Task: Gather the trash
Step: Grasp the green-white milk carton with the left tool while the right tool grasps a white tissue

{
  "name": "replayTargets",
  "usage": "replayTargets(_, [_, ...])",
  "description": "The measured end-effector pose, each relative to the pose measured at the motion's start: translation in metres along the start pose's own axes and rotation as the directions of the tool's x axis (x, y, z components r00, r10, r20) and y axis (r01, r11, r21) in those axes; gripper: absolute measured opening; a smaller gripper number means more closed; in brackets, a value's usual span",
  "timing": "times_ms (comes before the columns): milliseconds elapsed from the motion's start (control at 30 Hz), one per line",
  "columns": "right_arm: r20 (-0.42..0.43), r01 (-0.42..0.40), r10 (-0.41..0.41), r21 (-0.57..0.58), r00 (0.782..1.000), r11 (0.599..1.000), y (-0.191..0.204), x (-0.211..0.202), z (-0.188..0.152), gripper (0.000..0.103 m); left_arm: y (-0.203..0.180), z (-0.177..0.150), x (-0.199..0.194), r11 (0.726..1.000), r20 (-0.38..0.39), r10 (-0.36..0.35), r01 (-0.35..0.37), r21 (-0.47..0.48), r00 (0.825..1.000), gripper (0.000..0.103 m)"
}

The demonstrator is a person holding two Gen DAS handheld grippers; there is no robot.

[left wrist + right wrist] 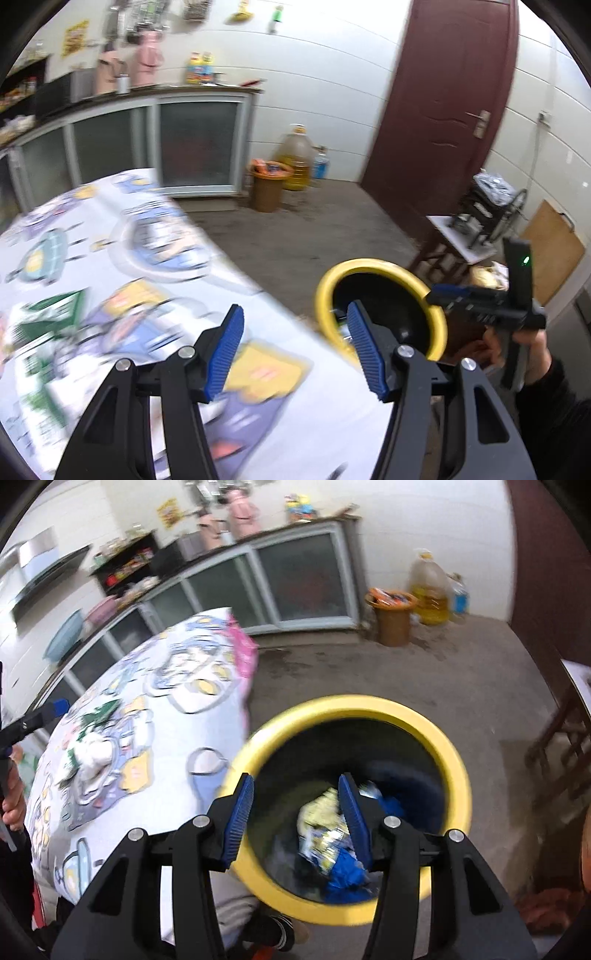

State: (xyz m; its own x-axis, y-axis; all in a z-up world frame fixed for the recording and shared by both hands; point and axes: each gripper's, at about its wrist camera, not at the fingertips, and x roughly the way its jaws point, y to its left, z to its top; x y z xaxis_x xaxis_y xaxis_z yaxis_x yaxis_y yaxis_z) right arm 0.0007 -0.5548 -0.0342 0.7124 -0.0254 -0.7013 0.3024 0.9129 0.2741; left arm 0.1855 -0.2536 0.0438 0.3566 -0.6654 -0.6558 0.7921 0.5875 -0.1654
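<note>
Your right gripper [295, 812] hangs spread and empty over the yellow-rimmed bin [424, 723] of wrappers [325, 830]; your left gripper [295, 343] gapes above the table [303, 424]

My right gripper [295, 812] over yellow-rimmed bin [458, 775], jaws apart, nothing between them. Wrappers [321, 830] and blue scraps [343, 878] lie inside bin. Table [155, 746] with cartoon cloth just left of bin. Brown bin [393, 622] by far cabinet [303, 579].
</note>
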Motion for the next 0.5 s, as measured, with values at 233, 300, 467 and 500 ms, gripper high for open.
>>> replayTargets(233, [-0.016, -0.154, 0.154, -0.238, 0.988, 0.959, 0.098, 0.025, 0.016, 0.047, 0.083, -0.058, -0.081, 0.974, -0.022, 0.227, -0.227, -0.016, 0.974, 0.058])
replayTargets(300, [-0.04, -0.187, 0.184, -0.306, 0.982, 0.933, 0.126, 0.036, 0.018, 0.047, 0.101, -0.072, -0.094, 0.966, -0.041, 0.255, -0.256, -0.019, 0.966, 0.058])
replayTargets(467, [-0.11, -0.265, 0.242, -0.43, 0.964, 0.863, 0.188, 0.057, 0.019, 0.047, 0.135, -0.102, -0.102, 0.957, -0.129, 0.287, -0.29, -0.008, 0.949, 0.059])
replayTargets(500, [-0.124, -0.278, 0.249, -0.459, 0.961, 0.844, 0.203, 0.061, 0.02, 0.047, 0.139, -0.105, -0.102, 0.952, -0.135, 0.303, -0.307, -0.01, 0.943, 0.06])
